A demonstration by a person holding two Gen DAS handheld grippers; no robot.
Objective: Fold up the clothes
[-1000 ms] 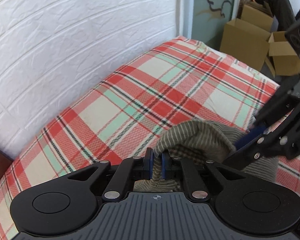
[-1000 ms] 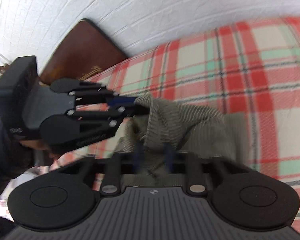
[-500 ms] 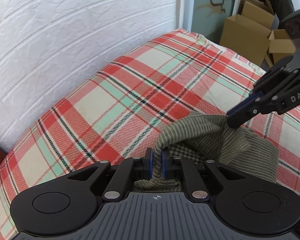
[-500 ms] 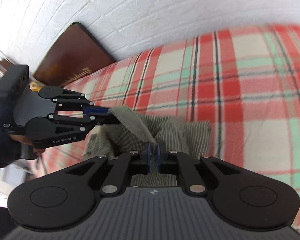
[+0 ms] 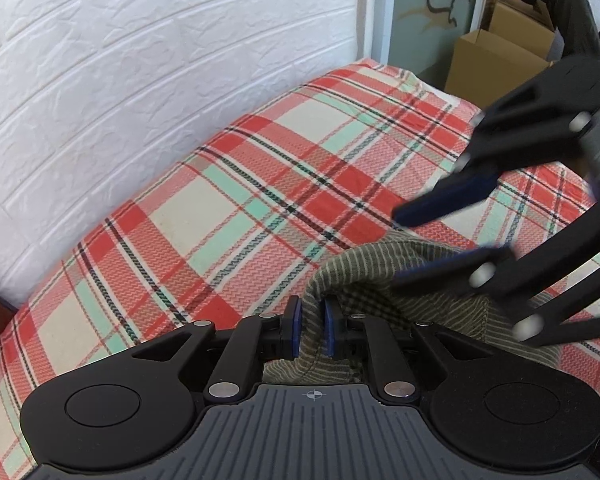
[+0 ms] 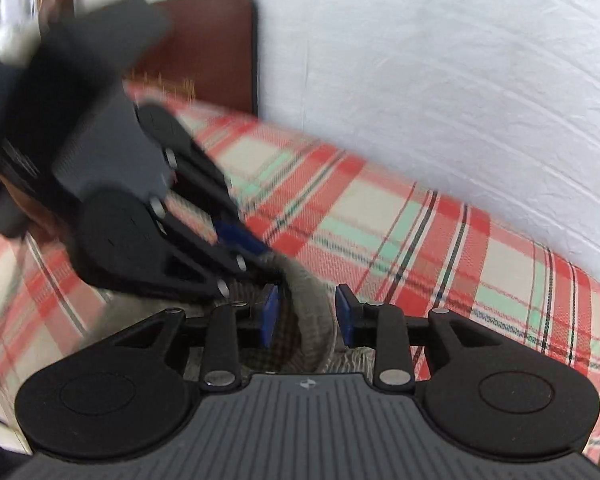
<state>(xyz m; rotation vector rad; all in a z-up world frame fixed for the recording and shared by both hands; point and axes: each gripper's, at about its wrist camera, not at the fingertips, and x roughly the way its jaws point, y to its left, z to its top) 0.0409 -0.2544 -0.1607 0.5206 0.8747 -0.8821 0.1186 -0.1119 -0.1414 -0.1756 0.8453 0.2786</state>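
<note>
An olive striped garment with a checked lining lies bunched on the plaid bed sheet. My left gripper has a raised fold of it between its blue pads; the jaws are opening and the grip looks slack. In the right wrist view the left gripper is blurred and reaches in from the left. My right gripper is opening too, with a fold of the garment standing loose between its pads and a gap on each side. The left wrist view shows the right gripper spread just above the cloth.
A white brick-pattern wall runs along the far side of the bed. A brown headboard stands at one end. Cardboard boxes with dark clothing on them sit beyond the other end.
The right gripper rolled, lifted a little and spread its jaws off the fold it pinched. The left gripper's pads parted slightly but it stayed in place.
</note>
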